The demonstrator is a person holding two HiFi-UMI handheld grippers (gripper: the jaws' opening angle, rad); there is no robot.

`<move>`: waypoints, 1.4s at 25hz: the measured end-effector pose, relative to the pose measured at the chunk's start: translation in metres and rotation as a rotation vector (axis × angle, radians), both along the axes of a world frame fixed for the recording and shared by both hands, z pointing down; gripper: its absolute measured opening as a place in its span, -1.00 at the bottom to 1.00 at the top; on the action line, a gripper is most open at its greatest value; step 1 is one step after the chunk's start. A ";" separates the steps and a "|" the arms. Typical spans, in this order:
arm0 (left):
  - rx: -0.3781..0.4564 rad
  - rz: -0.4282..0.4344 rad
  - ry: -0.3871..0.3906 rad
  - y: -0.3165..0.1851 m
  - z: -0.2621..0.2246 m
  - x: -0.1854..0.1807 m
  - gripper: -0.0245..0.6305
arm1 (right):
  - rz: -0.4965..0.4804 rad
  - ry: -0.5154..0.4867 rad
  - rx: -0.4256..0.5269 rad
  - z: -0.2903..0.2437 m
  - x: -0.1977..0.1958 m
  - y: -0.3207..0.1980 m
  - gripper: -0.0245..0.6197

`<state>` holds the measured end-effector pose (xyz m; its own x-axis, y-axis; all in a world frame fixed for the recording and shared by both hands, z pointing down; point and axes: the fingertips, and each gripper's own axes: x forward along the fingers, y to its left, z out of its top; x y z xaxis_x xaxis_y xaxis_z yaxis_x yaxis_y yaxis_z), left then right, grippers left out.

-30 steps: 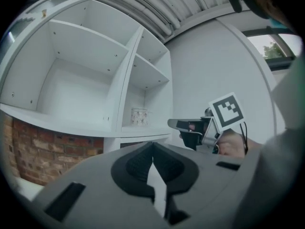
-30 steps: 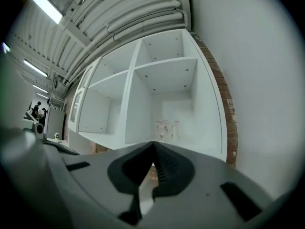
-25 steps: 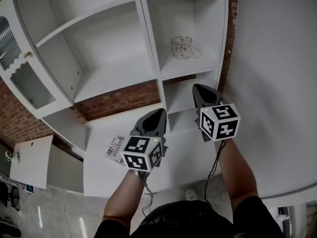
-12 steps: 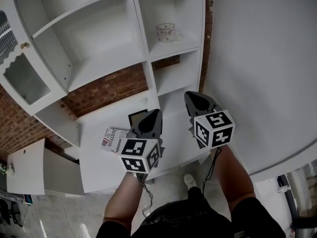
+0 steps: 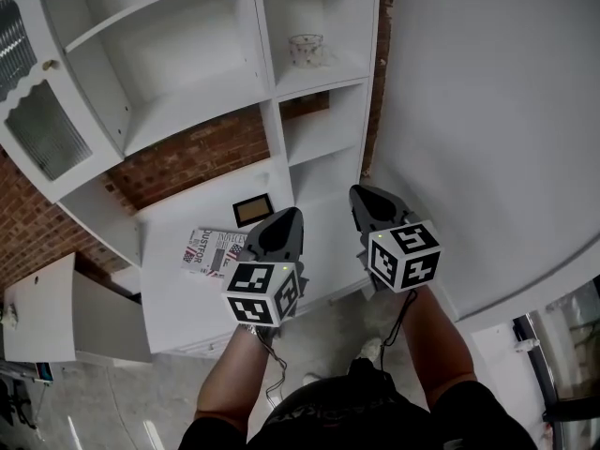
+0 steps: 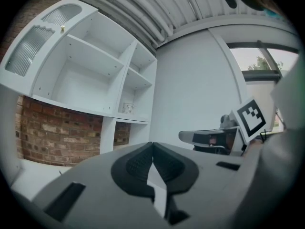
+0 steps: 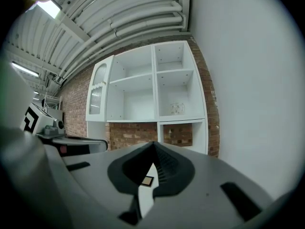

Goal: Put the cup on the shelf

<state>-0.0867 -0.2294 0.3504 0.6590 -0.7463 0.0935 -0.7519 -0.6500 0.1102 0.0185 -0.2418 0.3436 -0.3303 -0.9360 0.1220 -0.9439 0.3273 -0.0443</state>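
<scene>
Clearly the cup (image 5: 307,50) stands on the shelf (image 5: 343,65), far from both jaws.

shelf (image 5: 202,101): white painted board, smooth, matt. cup (image 5: 307,49): clear glass, glossy. brick wall (image 5: 192,157) behind the shelf: red, rough, pale mortar. far-left door pane (image 6: 23,56): ribbed glass. magazine (image 5: 214,249): printed paper. left gripper (image 5: 294,214), right gripper (image 5: 357,191): matt grey plastic, dark ridged pads inside the jaws. floor (image 5: 122,411): grey, slight sheen.

Cup (image 5: 307,50) on board in shelf (image 5: 187,111) right column. Counter (image 5: 183,303) below shelf: frame (image 5: 253,211) under shelf's centre divider, magazine (image 5: 211,249) under left column, farther out.
</scene>
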 end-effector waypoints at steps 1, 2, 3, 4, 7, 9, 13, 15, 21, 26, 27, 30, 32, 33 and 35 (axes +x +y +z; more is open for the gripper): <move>-0.001 -0.003 0.005 0.002 0.000 0.001 -0.91 | -0.001 -0.003 0.001 -0.001 0.002 0.004 -0.92; -0.002 -0.007 0.009 0.003 0.000 0.003 -0.91 | -0.003 -0.006 0.003 -0.001 0.004 0.007 -0.92; -0.004 -0.010 0.013 0.004 0.000 0.004 -0.91 | -0.005 -0.007 0.004 -0.001 0.006 0.009 -0.92; -0.008 -0.011 0.015 0.004 0.002 0.006 -0.91 | -0.007 -0.007 0.005 -0.001 0.008 0.011 -0.92; -0.006 -0.009 0.003 0.008 0.004 0.015 -0.91 | -0.013 -0.006 0.009 0.000 0.014 0.016 -0.92; 0.001 -0.013 -0.005 0.010 0.003 0.016 -0.91 | -0.016 -0.009 0.008 0.001 0.015 0.018 -0.92; 0.006 -0.023 -0.004 0.013 0.000 0.012 -0.91 | -0.030 -0.005 0.009 0.001 0.009 0.022 -0.92; 0.007 -0.024 -0.002 0.016 0.000 0.011 -0.91 | -0.036 -0.001 0.008 0.001 0.007 0.024 -0.92; 0.009 -0.022 0.007 0.023 -0.003 0.005 -0.91 | -0.051 0.018 0.005 0.002 -0.007 0.033 -0.92; 0.017 -0.015 0.010 0.027 -0.006 0.002 -0.91 | -0.049 0.025 0.006 0.000 -0.011 0.038 -0.92; 0.019 -0.014 0.010 0.027 -0.007 0.002 -0.91 | -0.048 0.026 0.006 0.000 -0.012 0.038 -0.92; 0.021 -0.010 0.009 0.029 -0.008 0.001 -0.91 | -0.045 0.025 0.010 -0.002 -0.012 0.040 -0.92; 0.021 -0.008 0.006 0.031 -0.008 0.002 -0.91 | -0.044 0.025 0.014 -0.003 -0.011 0.042 -0.92; 0.021 -0.007 0.005 0.031 -0.008 0.002 -0.91 | -0.044 0.026 0.015 -0.004 -0.011 0.043 -0.92; 0.023 -0.006 0.003 0.032 -0.009 0.003 -0.91 | -0.044 0.026 0.017 -0.004 -0.010 0.044 -0.92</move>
<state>-0.0840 -0.1971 0.3415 0.6549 -0.7521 0.0738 -0.7553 -0.6481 0.0977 0.0081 -0.1980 0.3392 -0.3680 -0.9226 0.1155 -0.9294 0.3688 -0.0146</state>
